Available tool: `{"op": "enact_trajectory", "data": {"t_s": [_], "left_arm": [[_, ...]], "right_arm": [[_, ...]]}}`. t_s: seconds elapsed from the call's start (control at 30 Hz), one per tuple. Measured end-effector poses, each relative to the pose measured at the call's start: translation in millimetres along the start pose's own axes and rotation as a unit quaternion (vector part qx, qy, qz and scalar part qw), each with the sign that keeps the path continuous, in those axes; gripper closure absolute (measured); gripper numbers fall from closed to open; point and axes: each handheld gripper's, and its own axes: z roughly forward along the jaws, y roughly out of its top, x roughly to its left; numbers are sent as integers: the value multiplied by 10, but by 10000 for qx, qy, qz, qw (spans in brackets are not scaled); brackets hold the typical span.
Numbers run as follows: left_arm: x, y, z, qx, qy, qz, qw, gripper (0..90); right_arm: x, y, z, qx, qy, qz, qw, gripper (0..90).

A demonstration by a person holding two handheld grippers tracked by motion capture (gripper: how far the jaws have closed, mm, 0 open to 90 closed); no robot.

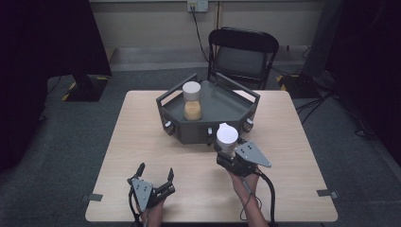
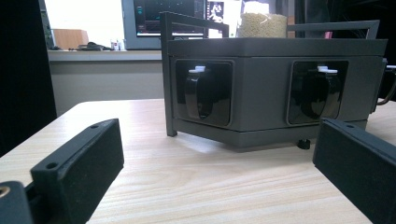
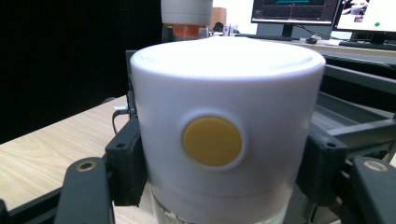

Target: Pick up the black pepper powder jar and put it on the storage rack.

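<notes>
The wooden table (image 1: 142,156) carries a dark grey six-sided tray (image 1: 222,101) near its far edge, with a white-capped jar of yellow grains (image 1: 192,101) standing in it. Just off the tray's near wall, the right gripper (image 1: 227,153) pinches a white-lidded jar (image 1: 227,138) upright, long axis vertical, lid on top; a plain yellow dot (image 3: 212,141) marks the lid, with no writing. Near the table's near edge, the left gripper (image 1: 155,174) is spread and holds nothing.
</notes>
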Motion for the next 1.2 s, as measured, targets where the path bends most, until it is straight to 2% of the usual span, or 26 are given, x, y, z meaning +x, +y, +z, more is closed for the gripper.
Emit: {"op": "enact_trajectory", "data": {"t_s": [0.47,0.57,0.93,1.2], "left_arm": [[0,1,-1,3,1,0,10000,13],[-1,0,-1,1,1,-1,10000,13],[-1,0,0,-1,0,-5,10000,13],[0,1,0,1,-1,-4,10000,13]], "right_arm": [[-55,169,85,-31,12,38,10000,303],[-60,221,113,-15,5,-46,10000,303],[-102,386,210,-91,14,-118,9999,303],[-124,567,399,-90,-22,-217,9997,303]]}}
